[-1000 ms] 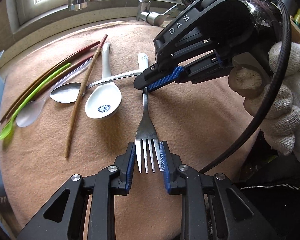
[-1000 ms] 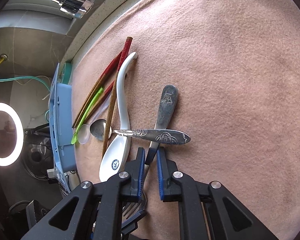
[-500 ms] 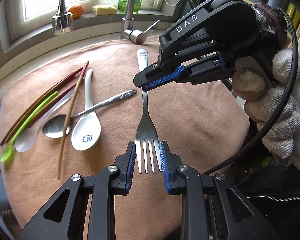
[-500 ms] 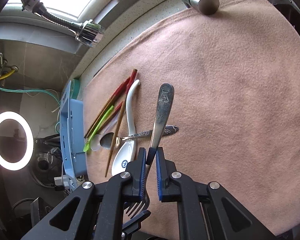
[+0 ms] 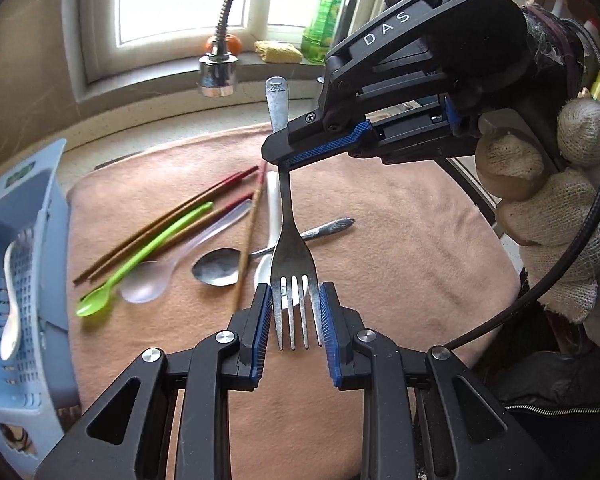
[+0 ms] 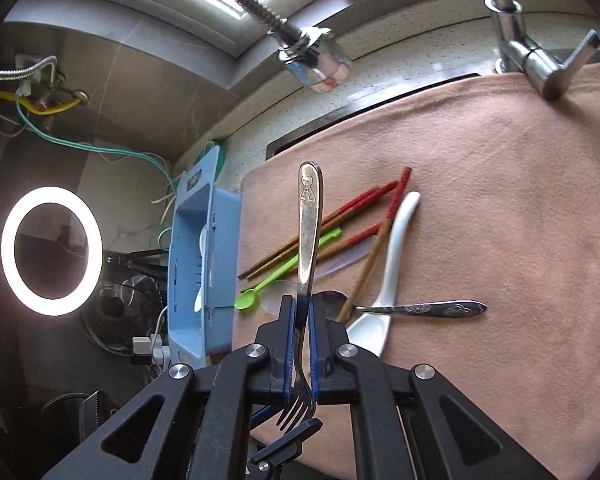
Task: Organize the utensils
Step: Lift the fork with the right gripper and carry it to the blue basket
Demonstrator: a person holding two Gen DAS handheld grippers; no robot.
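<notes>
A big pink cloth [image 5: 400,280] covers the counter [image 6: 400,76]. At its left edge stands a blue plastic basket [image 5: 16,280] with a white spoon [image 5: 10,312] inside it.

The right hand-held gripper [image 5: 284,160] comes in from the right, held by a hand in a white glove [image 5: 548,208]. It is clamped tight on the handle of the metal fork [image 5: 290,240]. In the right wrist view the two blue pads [image 6: 288,344] press on both sides of the handle.

The left hand-held gripper [image 5: 294,320] is at the tines of the same fork. Its blue pads sit on each side of the tines. There seems to be a thin gap on both sides, so I cannot tell if it is squeezing the fork. The fork is up in the air over the cloth, with its handle end pointing toward the window.

Under the fork, more things lie on the cloth in a messy bunch. There are brown chopsticks with red ends [image 6: 340,220], and one more chopstick [image 5: 250,236] lying across the others. Beside them is a white soup spoon [image 6: 388,268], with a metal spoon [image 5: 220,266] whose handle lies across it. A clear plastic spoon [image 5: 160,276] lies next to the small green spoon [image 5: 128,272], which is nearest the basket.
</notes>
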